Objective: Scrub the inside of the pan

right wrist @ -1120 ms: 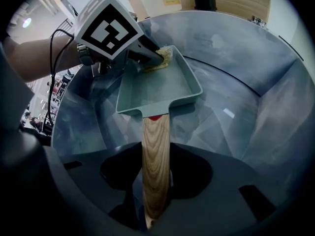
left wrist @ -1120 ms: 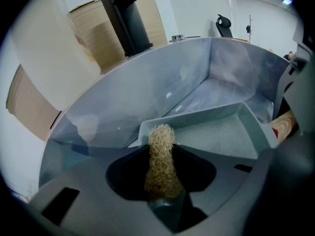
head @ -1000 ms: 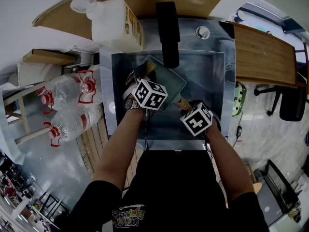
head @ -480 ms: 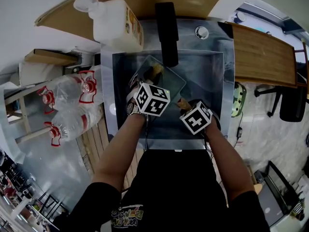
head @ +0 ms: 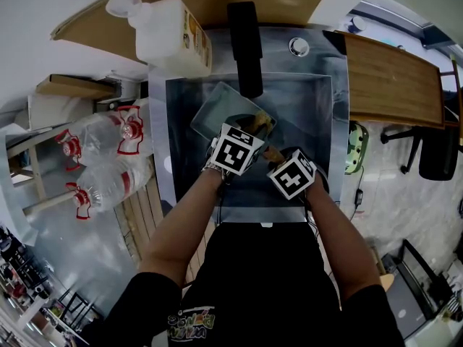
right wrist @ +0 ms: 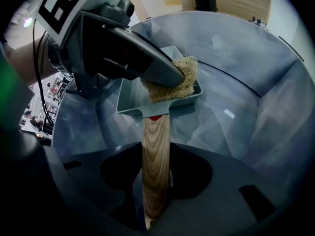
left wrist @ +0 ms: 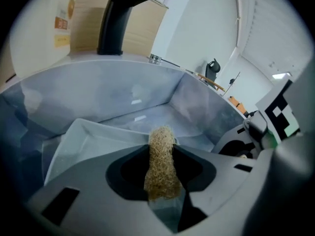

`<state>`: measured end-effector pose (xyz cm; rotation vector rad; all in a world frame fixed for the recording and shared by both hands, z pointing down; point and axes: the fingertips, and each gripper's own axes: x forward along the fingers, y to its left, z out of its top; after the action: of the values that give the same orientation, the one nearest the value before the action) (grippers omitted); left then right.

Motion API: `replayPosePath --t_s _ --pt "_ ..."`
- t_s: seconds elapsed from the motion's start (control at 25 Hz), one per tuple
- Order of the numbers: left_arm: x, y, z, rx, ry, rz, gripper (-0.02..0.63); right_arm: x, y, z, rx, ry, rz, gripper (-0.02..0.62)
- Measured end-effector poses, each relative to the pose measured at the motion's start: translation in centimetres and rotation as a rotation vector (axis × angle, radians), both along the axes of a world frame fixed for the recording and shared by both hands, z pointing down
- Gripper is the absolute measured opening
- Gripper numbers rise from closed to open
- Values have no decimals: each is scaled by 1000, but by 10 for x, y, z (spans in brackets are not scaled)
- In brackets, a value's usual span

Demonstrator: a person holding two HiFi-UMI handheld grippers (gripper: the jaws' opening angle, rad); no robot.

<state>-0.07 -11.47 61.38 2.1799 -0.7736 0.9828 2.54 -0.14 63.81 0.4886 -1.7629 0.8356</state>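
Observation:
A grey rectangular pan (head: 221, 107) with a wooden handle (head: 273, 152) lies tilted in the steel sink (head: 318, 114). My right gripper (head: 276, 157) is shut on that handle (right wrist: 156, 166), which runs straight out between its jaws to the pan (right wrist: 129, 100). My left gripper (head: 257, 127) is shut on a tan fibrous scrub pad (left wrist: 161, 166). It presses the scrub pad (right wrist: 178, 75) into the pan's inside at the end near the handle. In the left gripper view the pan's rim (left wrist: 83, 141) shows just beyond the pad.
A black faucet (head: 246, 45) hangs over the back of the sink. A white jug (head: 170, 38) stands at the back left on the counter. Water bottles (head: 108, 157) lie on the floor to the left. A wooden worktop (head: 394, 78) is on the right.
My left gripper has carried the scrub pad rightward across the pan, from its left side to the end by the handle. The right gripper has kept its hold in place.

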Motion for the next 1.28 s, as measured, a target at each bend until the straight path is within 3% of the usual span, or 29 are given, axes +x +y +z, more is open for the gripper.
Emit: replayPosePath --t_s 0.28,0.48,0.92,1.28 --pt "5 -2 12 6 0 1 144 0 1 1 -2 3 -5 160" --pt "2 2 22 17 -52 5 144 -1 0 1 0 -1 -3 160" --pt "-4 -4 25 9 -85 25 144 -1 0 1 -3 -1 2 160" --pt "-43 -40 28 48 -190 -61 144 -2 0 2 -7 -1 2 160"
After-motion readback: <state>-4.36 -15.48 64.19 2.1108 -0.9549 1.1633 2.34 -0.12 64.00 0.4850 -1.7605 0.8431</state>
